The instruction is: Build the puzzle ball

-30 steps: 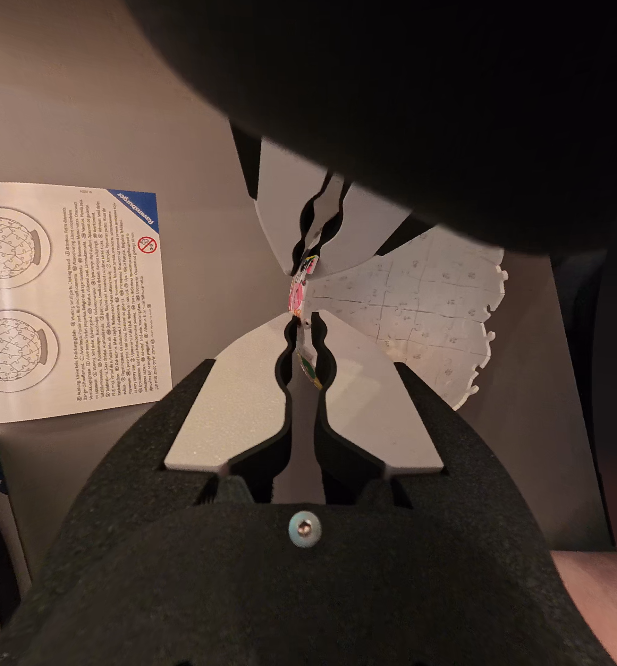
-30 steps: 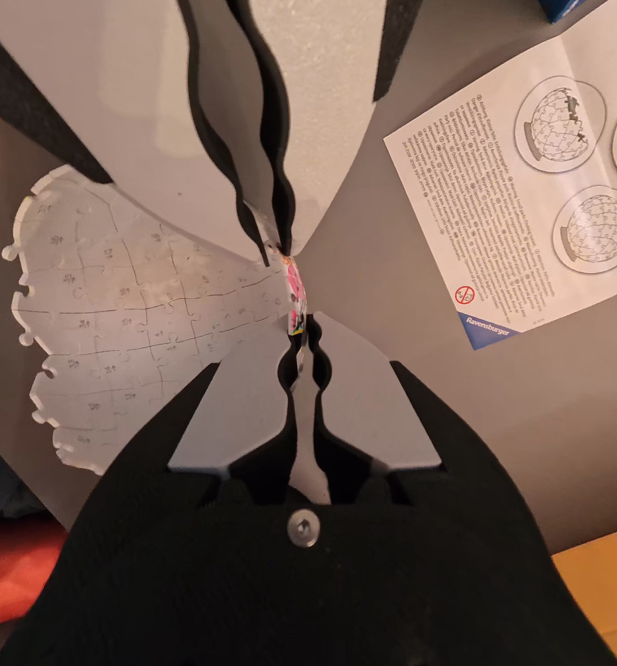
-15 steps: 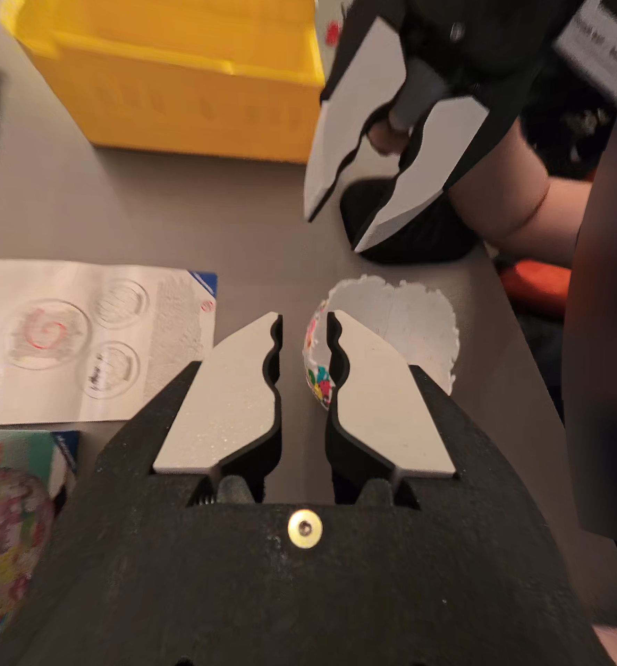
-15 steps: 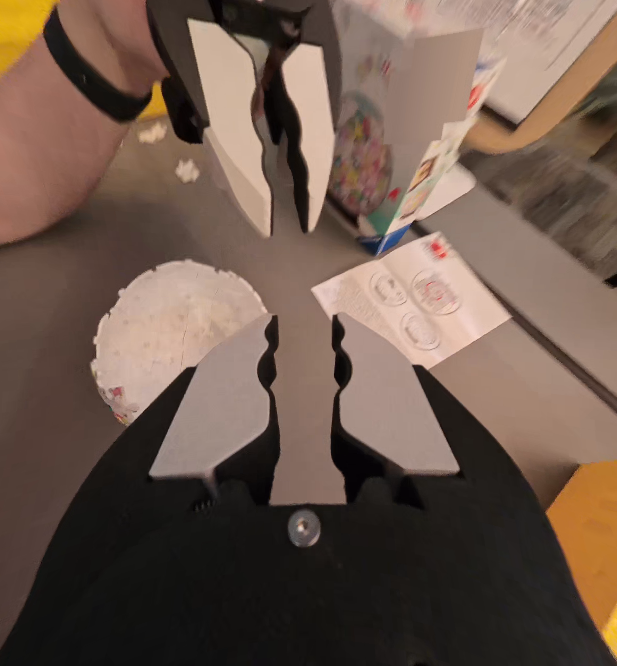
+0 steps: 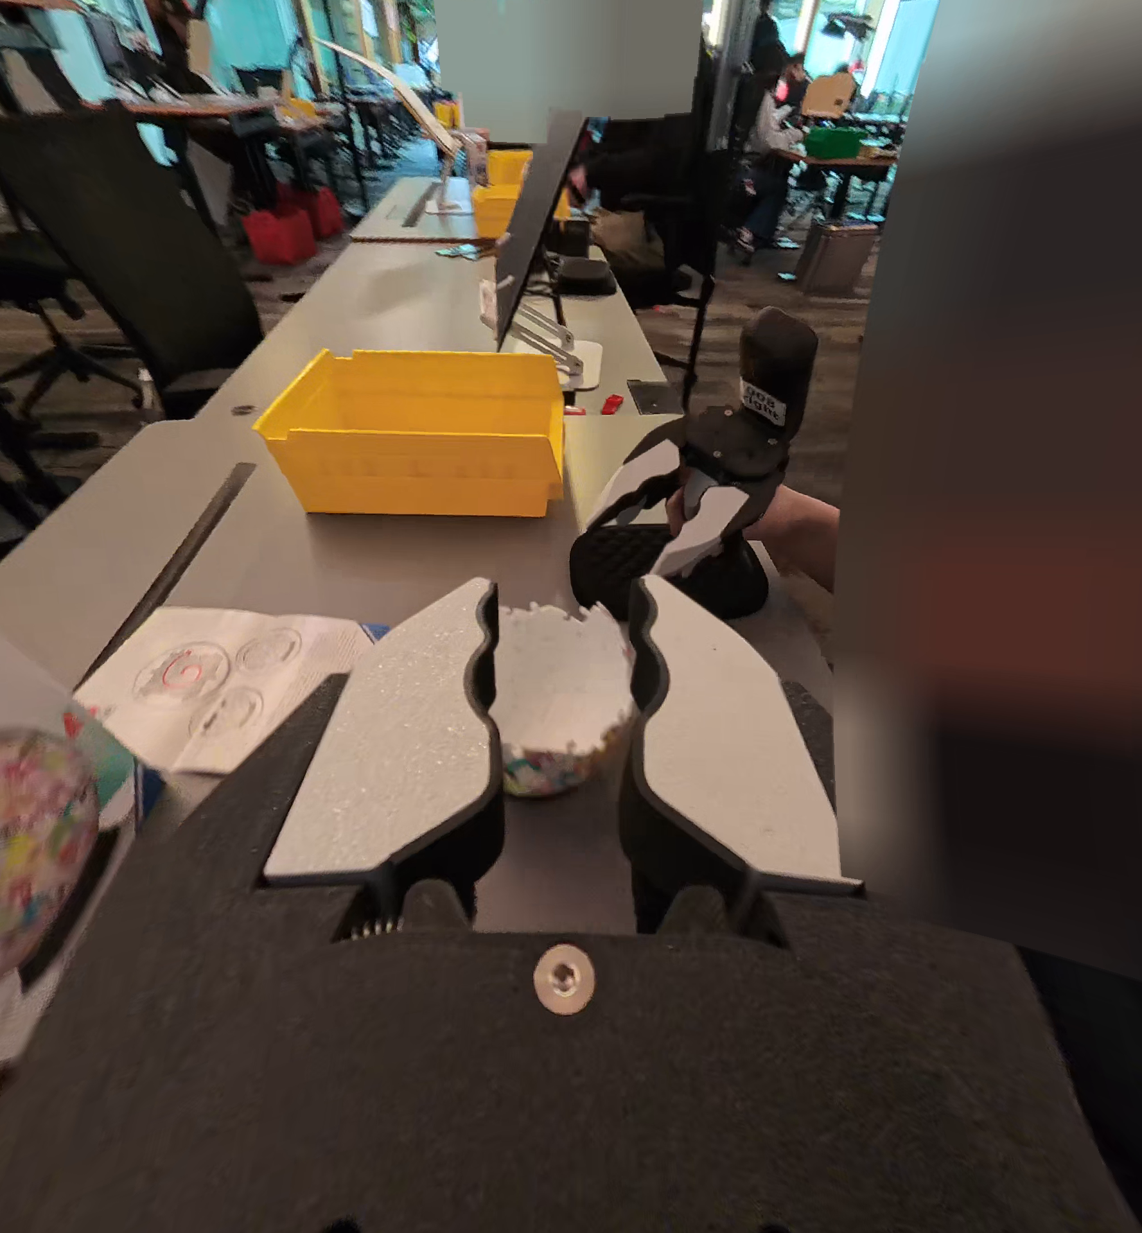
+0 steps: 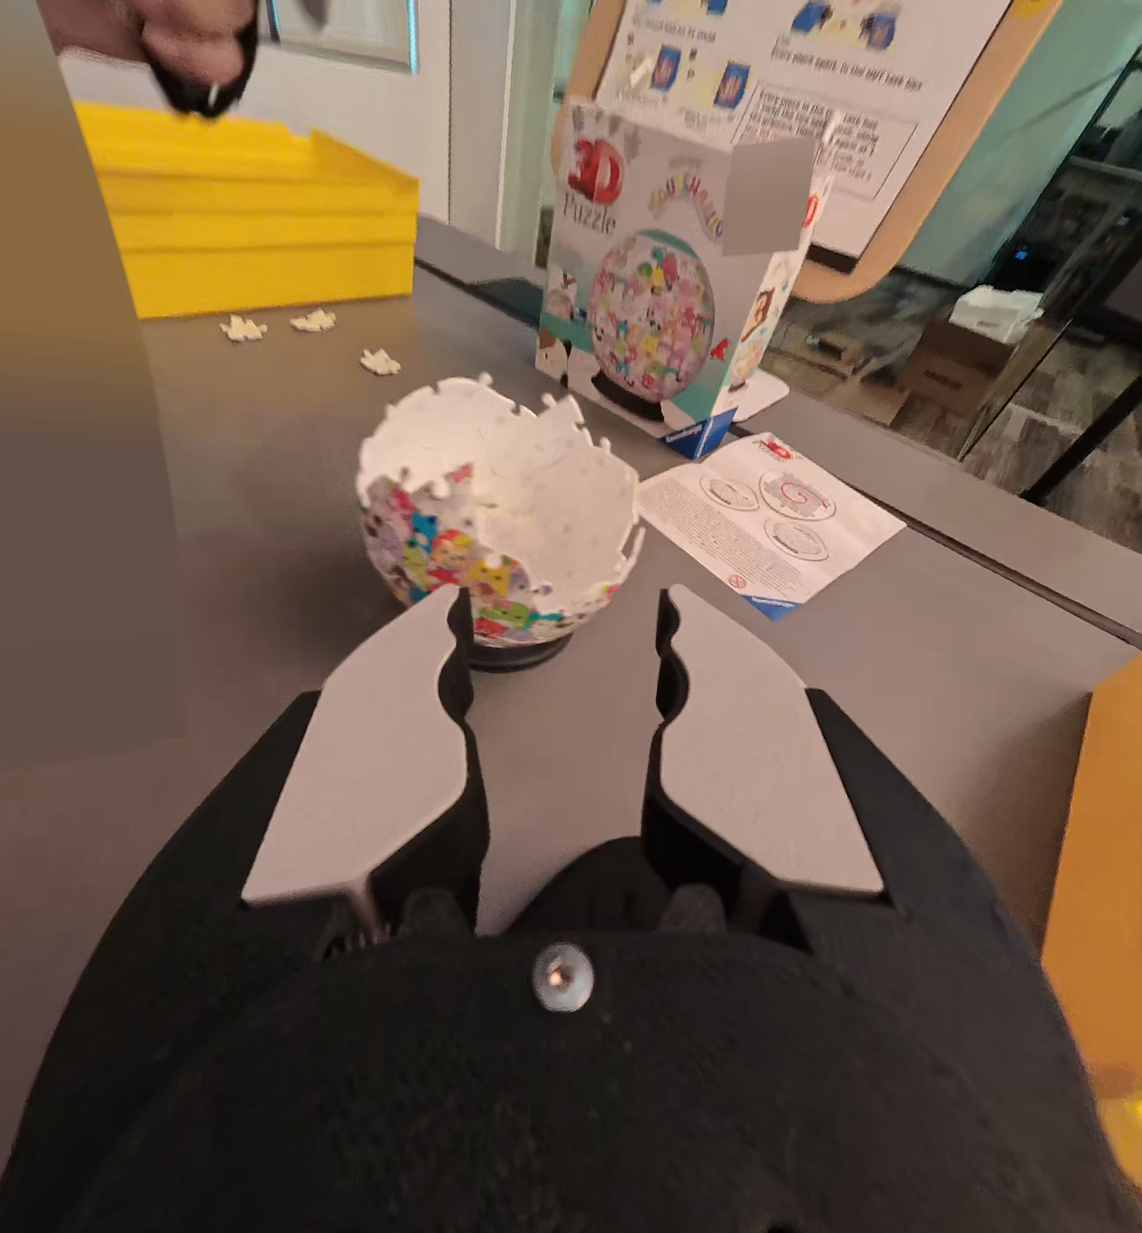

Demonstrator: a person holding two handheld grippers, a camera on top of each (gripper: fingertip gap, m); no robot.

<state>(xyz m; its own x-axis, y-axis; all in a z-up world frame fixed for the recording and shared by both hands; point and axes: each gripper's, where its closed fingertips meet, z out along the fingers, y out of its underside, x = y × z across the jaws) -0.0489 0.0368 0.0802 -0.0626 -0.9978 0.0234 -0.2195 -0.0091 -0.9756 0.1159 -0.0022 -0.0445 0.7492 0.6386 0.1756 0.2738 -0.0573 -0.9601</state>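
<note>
Left wrist view: left gripper (image 5: pixel 561 640) is gaping empty, framing puzzle ball (image 5: pixel 558 707) beyond its tips. Right wrist view: right gripper (image 6: pixel 558 607) is spreading empty just short of the ball, which is sitting half-built, likely awaiting loose pieces (image 6: pixel 315 321) behind it.

Bare worktop (image 6: pixel 855 700) lies open around the half-built puzzle ball (image 6: pixel 495 527). Toward the far edge, the yellow bin (image 6: pixel 255 220), puzzle box (image 6: pixel 668 280) and instruction sheet (image 6: pixel 768 527) hem it in.
</note>
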